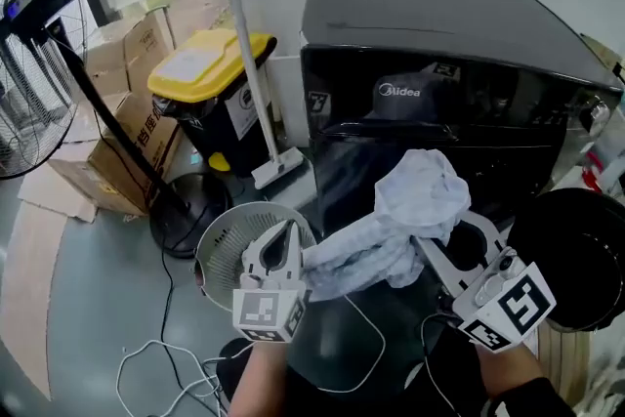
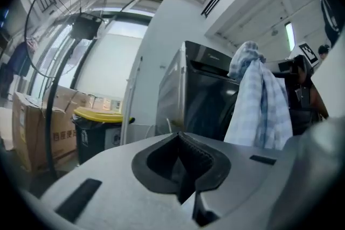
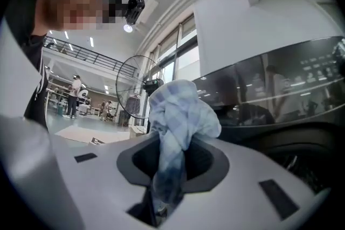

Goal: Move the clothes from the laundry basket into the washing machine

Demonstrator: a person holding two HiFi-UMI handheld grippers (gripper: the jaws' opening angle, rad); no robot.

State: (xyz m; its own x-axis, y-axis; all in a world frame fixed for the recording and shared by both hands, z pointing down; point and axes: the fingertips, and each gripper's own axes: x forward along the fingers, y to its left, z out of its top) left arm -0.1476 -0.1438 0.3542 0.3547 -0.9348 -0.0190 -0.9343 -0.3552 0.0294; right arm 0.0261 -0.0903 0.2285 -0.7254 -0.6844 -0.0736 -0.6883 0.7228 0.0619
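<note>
The right tool [image 1: 441, 247] pinches a pale blue checked cloth garment [image 1: 415, 200] by a bunched fold and holds it high before the glossy black washing machine [image 1: 439, 24], probably so its tail clears the round white perforated laundry basket [image 1: 227, 247]. The left tool [image 1: 282, 242], jaws together on nothing, sits beside that tail.

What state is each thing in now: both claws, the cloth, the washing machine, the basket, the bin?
Left claw: shut, nothing in it.
Right claw: shut on the checked cloth.
Checked cloth: bunched, held up in front of the washing machine.
Washing machine: cloth not yet inside.
Laundry basket: upright on the floor, no clothes visible inside.
Bin: yellow lid shut.
</note>
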